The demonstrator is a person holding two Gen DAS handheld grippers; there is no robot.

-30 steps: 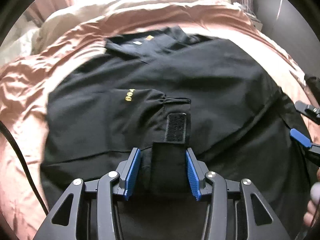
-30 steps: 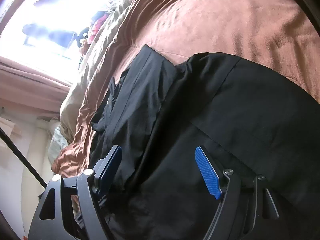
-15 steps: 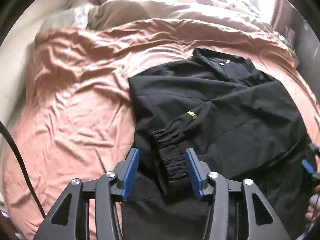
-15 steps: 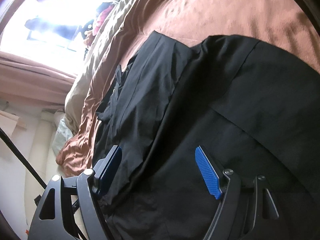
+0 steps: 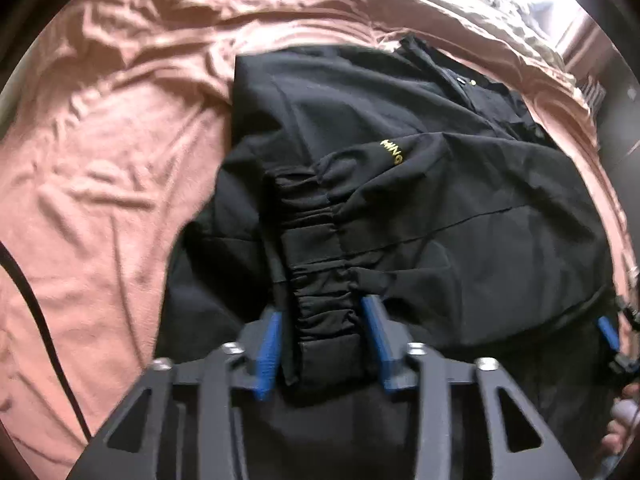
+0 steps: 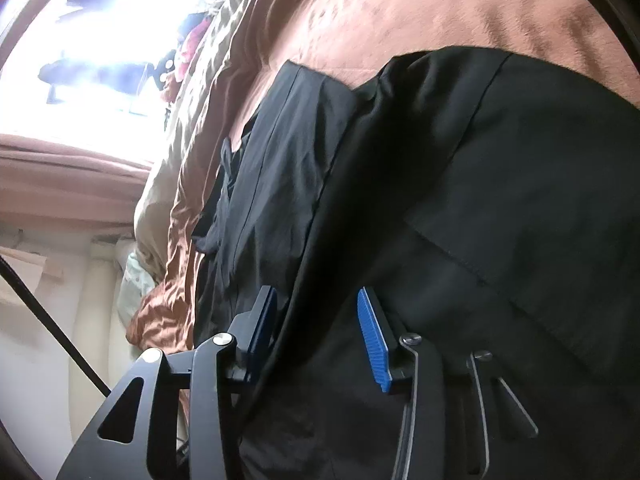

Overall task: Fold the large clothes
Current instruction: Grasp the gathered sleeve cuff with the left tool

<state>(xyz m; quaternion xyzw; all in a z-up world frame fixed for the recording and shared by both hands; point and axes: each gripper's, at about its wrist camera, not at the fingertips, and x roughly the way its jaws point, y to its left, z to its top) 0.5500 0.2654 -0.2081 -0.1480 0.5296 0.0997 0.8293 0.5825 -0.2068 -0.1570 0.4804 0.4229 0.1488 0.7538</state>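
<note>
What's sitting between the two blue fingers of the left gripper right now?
In the left wrist view, the black jacket's gathered elastic cuff lies between the left gripper's blue fingers.

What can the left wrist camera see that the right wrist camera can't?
Only the left wrist view shows the gathered sleeve cuff between the left gripper pads, the yellow lettering on the sleeve, and a wide stretch of wrinkled sheet. Only the right wrist view shows the right gripper up close, straddling a fold of cloth, plus the bright window and a pale wall. Both show the black jacket lying on the pinkish-brown bedsheet.
</note>
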